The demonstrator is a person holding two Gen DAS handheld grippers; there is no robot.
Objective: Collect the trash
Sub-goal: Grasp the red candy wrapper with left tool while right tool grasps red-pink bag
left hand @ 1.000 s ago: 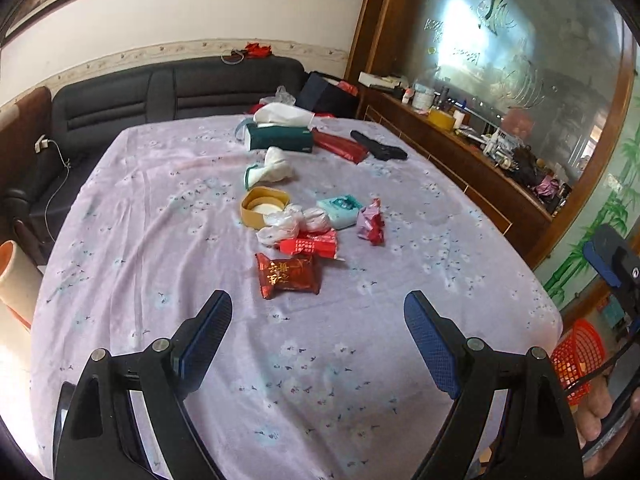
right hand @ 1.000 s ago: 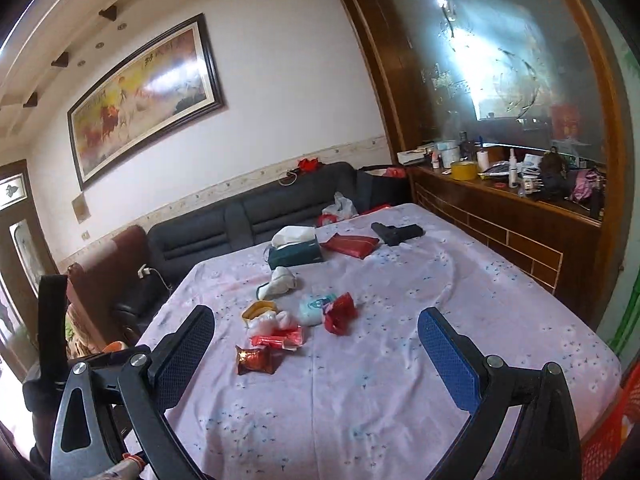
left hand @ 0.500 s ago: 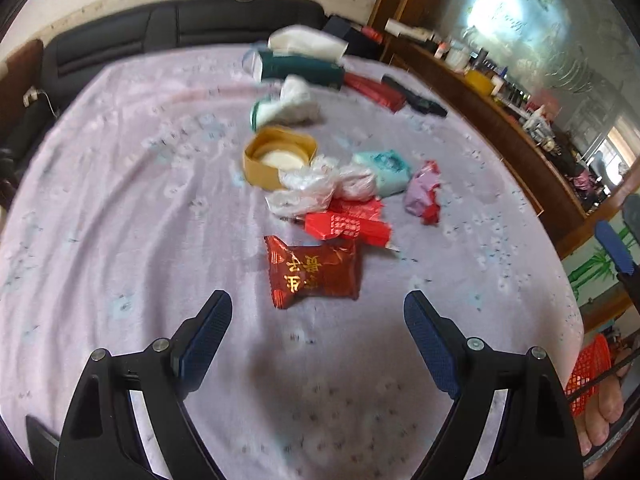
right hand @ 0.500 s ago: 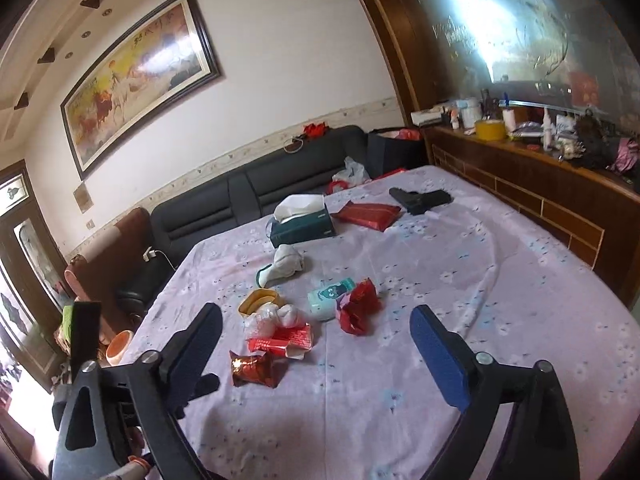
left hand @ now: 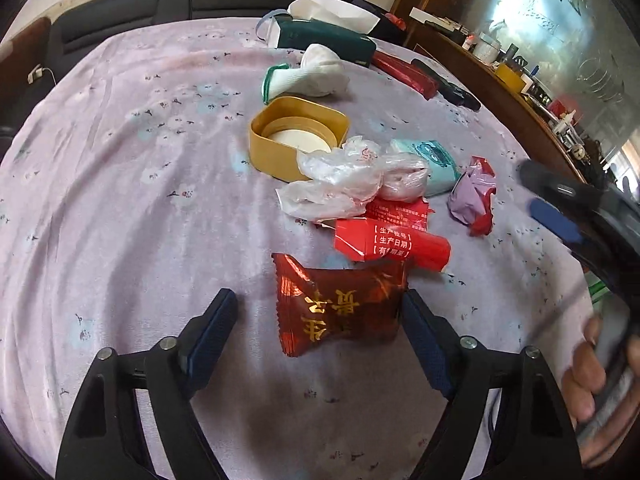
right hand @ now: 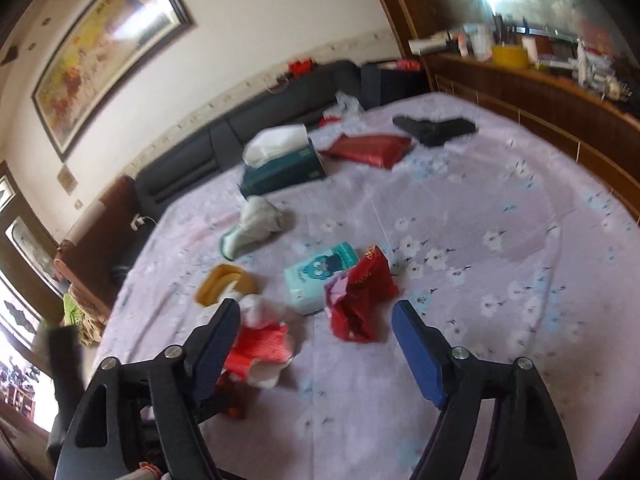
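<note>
A dark red snack wrapper point(left hand: 340, 304) with gold print lies on the lilac tablecloth point(left hand: 120, 200). My left gripper point(left hand: 318, 300) straddles it, jaws closing; the wrapper's right edge is at the right finger and the left pad point(left hand: 214, 326) is still clear of it. Just beyond lie a red carton point(left hand: 392, 240) and clear plastic bags point(left hand: 344, 184). My right gripper point(right hand: 316, 308) hovers low, jaws closing, with a crumpled red wrapper point(right hand: 360, 300) just ahead of its fingertips, untouched. In the left wrist view, one of its blue pads point(left hand: 554, 220) shows blurred at the right.
Also on the table are a gold tin point(left hand: 296, 140), a teal tissue pack point(right hand: 320, 276), a white sock point(left hand: 312, 74), a green tissue box point(left hand: 324, 40), a red packet point(right hand: 368, 148) and a black item point(right hand: 436, 128). A dark sofa point(right hand: 240, 136) stands behind, a cluttered wooden sideboard point(right hand: 540, 92) at right.
Both grippers have dropped and come forward over the trash pile. The left now straddles the snack wrapper, the right is near the crumpled red wrapper. Both pairs of jaws are narrower.
</note>
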